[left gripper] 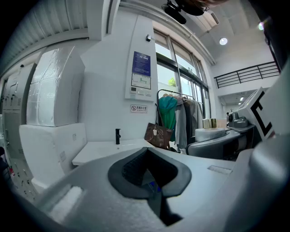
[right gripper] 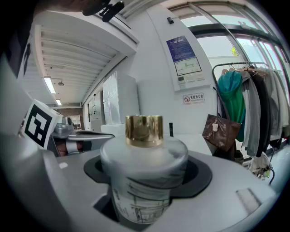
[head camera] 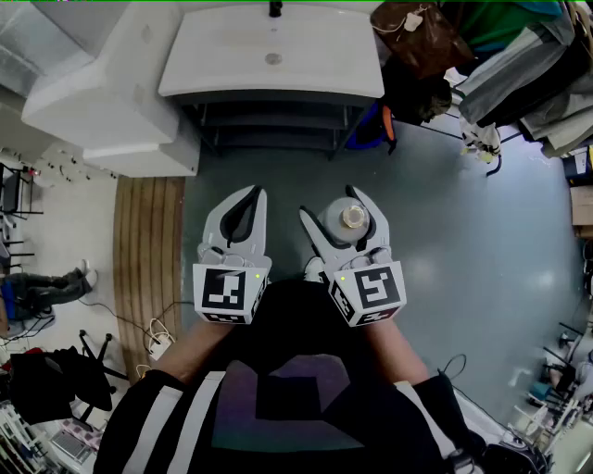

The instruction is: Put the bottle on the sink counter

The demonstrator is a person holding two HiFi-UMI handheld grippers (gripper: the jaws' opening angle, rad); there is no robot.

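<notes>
Right gripper [head camera: 332,205] spread wide, clamping frosted gold-capped bottle [head camera: 350,218] by its body, kept upright, likely so it can be set down standing. Held over floor, well short of sink surface [head camera: 222,57]. Left gripper [head camera: 243,209] closed, empty, idle alongside.

The frosted white bottle [right gripper: 144,181] has a gold cap [right gripper: 144,130].

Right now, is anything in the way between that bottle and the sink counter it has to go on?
Nothing visible blocks it. The bottle, held in the right gripper, faces the sink counter across bare grey floor. Only the tap stands on the counter's top.
</notes>
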